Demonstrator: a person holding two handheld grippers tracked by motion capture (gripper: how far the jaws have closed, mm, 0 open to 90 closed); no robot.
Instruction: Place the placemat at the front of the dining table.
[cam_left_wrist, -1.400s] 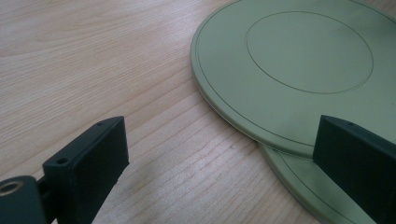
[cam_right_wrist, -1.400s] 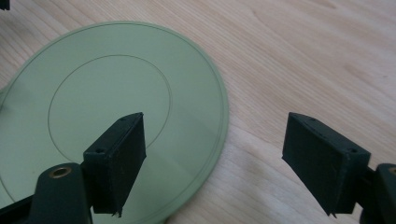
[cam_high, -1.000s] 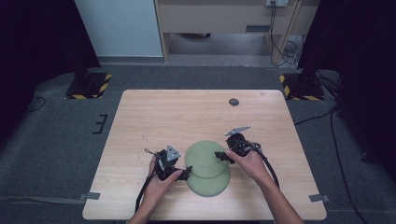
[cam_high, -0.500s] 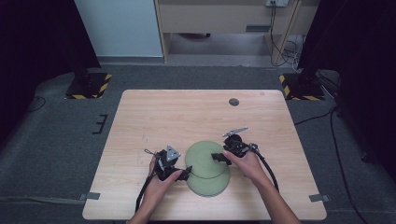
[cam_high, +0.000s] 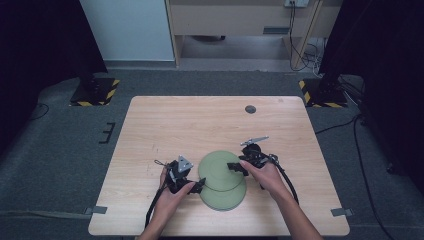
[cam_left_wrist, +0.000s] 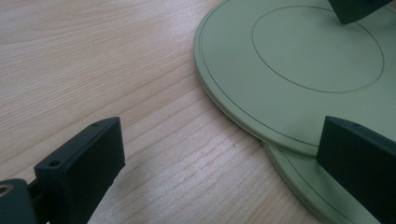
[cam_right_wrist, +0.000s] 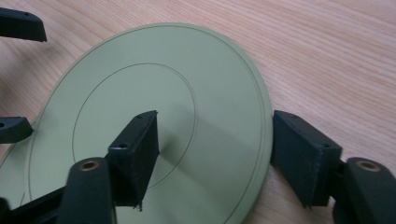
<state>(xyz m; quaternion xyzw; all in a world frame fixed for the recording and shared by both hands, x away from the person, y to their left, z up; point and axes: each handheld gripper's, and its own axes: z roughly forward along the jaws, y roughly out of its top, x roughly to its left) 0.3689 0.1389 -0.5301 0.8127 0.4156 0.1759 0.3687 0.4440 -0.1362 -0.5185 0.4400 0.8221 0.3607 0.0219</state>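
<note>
I straddle the rim of the top green plate (cam_right_wrist: 154, 116) with my right gripper (cam_right_wrist: 215, 158), jaws spread and not yet clamped, so I can slide it off the lower plate (cam_high: 225, 200). My left gripper (cam_left_wrist: 219, 163) waits open at the stack's edge near the table's (cam_high: 200, 120) front.

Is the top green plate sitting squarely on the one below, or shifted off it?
Shifted: the top plate overhangs up-left, leaving the lower plate exposed as a crescent.
</note>
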